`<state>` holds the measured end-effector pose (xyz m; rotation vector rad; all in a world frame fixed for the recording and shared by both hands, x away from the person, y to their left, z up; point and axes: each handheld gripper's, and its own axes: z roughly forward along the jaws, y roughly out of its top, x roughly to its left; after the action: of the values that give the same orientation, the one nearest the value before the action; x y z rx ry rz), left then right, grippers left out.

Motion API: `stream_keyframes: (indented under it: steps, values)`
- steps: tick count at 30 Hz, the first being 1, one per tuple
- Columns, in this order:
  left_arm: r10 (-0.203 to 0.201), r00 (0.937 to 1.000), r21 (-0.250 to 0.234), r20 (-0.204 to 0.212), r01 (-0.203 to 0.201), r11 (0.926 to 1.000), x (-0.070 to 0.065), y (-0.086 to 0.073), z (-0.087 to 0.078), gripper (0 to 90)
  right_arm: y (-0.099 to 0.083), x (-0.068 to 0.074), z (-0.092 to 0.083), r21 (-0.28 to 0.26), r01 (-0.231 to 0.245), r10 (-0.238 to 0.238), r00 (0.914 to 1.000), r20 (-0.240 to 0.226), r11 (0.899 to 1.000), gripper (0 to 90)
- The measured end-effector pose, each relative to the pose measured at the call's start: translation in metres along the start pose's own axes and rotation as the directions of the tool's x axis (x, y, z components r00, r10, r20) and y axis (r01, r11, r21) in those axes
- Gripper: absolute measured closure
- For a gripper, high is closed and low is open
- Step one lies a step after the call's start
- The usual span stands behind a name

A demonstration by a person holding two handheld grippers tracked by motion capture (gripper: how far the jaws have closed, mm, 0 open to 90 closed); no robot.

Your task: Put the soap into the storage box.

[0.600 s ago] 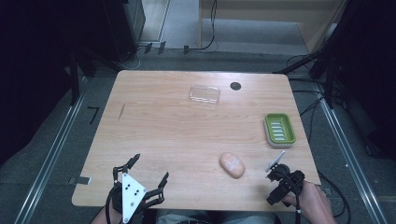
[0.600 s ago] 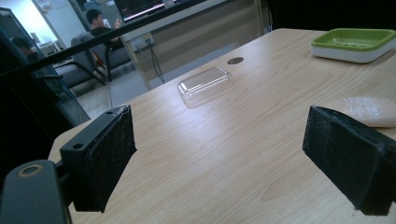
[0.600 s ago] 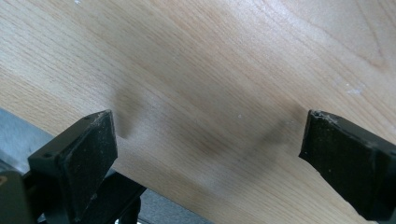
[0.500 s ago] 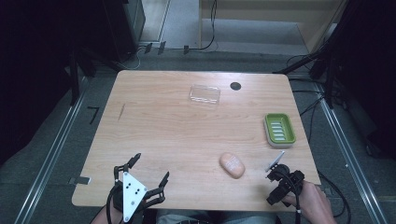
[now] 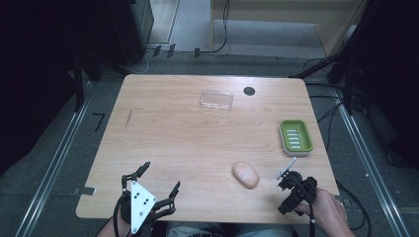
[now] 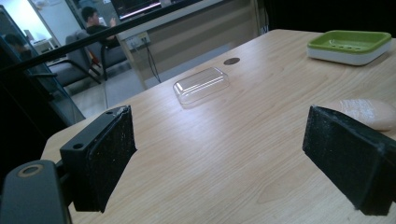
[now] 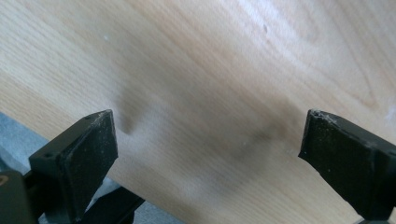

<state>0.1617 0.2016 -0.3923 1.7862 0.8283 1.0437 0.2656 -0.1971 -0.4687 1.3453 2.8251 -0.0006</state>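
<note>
Both grippers hover at the table's [image 5: 163,143] near edge, jaws spread and empty: left gripper [image 5: 155,180], right gripper [image 5: 291,190] just right of the soap [image 5: 245,174].

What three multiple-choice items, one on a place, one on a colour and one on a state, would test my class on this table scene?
1. Where does the bar of soap lie?
A. inside the dish
B. on the bare table, toward the near edge
C. on the clear lid

2. What colour is the soap dish?
A. green with a white base
B. blue
C. red

3. How do the jaws of the right gripper stand?
A. shut on the soap
B. shut on the lid
C. open, with nothing between them

Answers: 1 B, the soap rests on the wooden table, apart from the dish. 2 A, the left gripper view shows a green tray on a white base. 3 C, the right gripper view shows bare wood between the two pads.
</note>
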Motion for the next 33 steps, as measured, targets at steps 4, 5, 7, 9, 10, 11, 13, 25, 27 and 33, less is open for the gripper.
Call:
stream_keyframes:
  steps: [4,5,7,9,10,11,13,25,27,33]
  values:
    - [0.007,0.9999,-0.002,0.010,-0.007,1.0000,-0.001,0.000,0.001,10.0,0.007,0.002,-0.001,0.000,0.003,-0.003,1.0000,0.004,1.000,3.1]
    - [0.007,0.9999,-0.002,0.010,-0.007,1.0000,-0.001,0.000,0.001,10.0,0.008,0.003,-0.001,-0.001,0.002,-0.002,1.0000,0.003,1.000,3.0]
    - [0.006,0.9999,-0.004,0.009,-0.006,1.0000,0.000,0.000,0.002,10.0,0.010,0.003,-0.001,-0.005,0.016,-0.016,0.9999,0.007,1.000,3.0]
    - [0.007,0.9999,-0.005,0.012,-0.007,1.0000,-0.001,0.000,0.001,10.0,0.015,0.006,-0.001,0.000,0.023,-0.023,0.9996,0.018,1.000,2.9]
    - [0.008,0.9999,-0.010,0.009,-0.008,0.9999,-0.001,0.000,0.001,9.9,0.016,0.007,-0.001,0.002,0.028,-0.028,0.9994,0.017,1.000,2.9]
    - [0.008,0.9999,-0.010,0.009,-0.008,0.9999,-0.001,0.000,0.001,10.0,0.016,0.007,-0.001,0.002,0.028,-0.028,0.9994,0.017,1.000,2.9]
    - [0.008,0.9999,-0.014,0.007,-0.008,0.9999,-0.001,0.000,0.001,10.0,0.019,0.010,-0.002,-0.001,0.036,-0.036,0.9991,0.021,0.999,2.6]
    - [0.012,0.9997,-0.014,0.020,-0.012,0.9998,-0.002,0.001,0.005,9.9,0.040,0.019,-0.008,-0.010,0.072,-0.072,0.9971,0.024,0.997,1.7]
    - [0.013,0.9997,-0.011,0.021,-0.012,0.9999,-0.002,0.002,0.005,10.0,0.044,0.021,-0.010,-0.009,0.079,-0.079,0.9967,0.020,0.997,1.7]
    - [0.019,0.9994,-0.014,0.028,-0.018,0.9997,-0.003,0.002,0.007,9.9,0.057,0.025,-0.013,-0.008,0.095,-0.095,0.9953,0.021,0.995,1.0]
